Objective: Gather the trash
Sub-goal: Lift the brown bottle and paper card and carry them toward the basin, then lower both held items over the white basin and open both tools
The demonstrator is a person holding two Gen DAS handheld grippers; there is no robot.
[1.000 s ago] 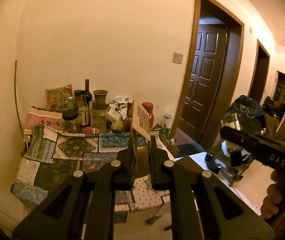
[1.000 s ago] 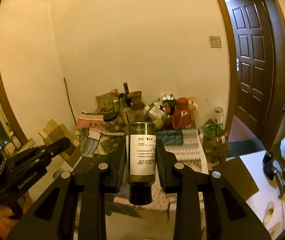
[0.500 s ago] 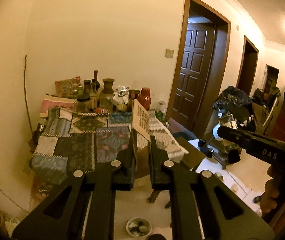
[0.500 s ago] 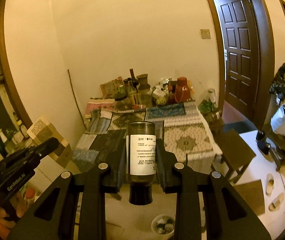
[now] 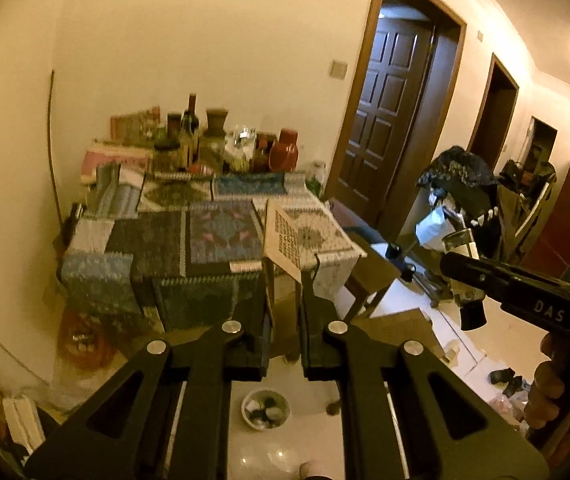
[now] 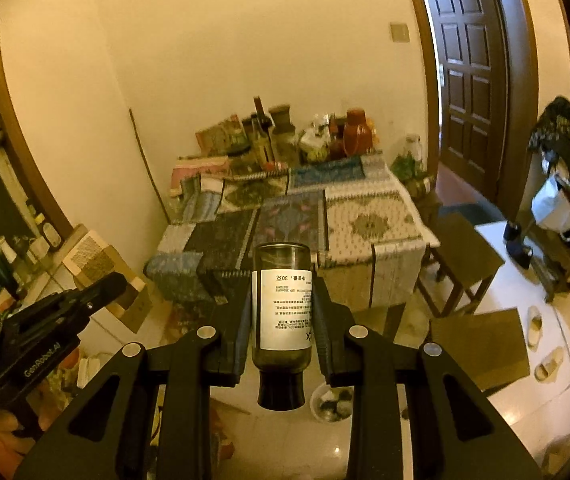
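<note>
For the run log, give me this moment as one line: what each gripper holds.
left gripper: shut on cardboard piece | right gripper: shut on bottle, neck toward camera | bin: on floor below

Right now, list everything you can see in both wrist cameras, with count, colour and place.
bottle: one, dark glass with white label, upside down, clamped in the right gripper
cardboard box: one, tan with print, clamped in the left gripper
table: one, under patchwork cloths, against the cream wall
bottles and jars: a crowd, count unclear, at the table's back edge
red jug: one, among them
bin: one, pale, on the floor below the grippers
door: one, dark brown, right of the table
stool: one, brown, beside the table
slippers: a pair, pale, floor at right
left gripper: black, shut on the box
right gripper: black, shut on the bottle
</note>
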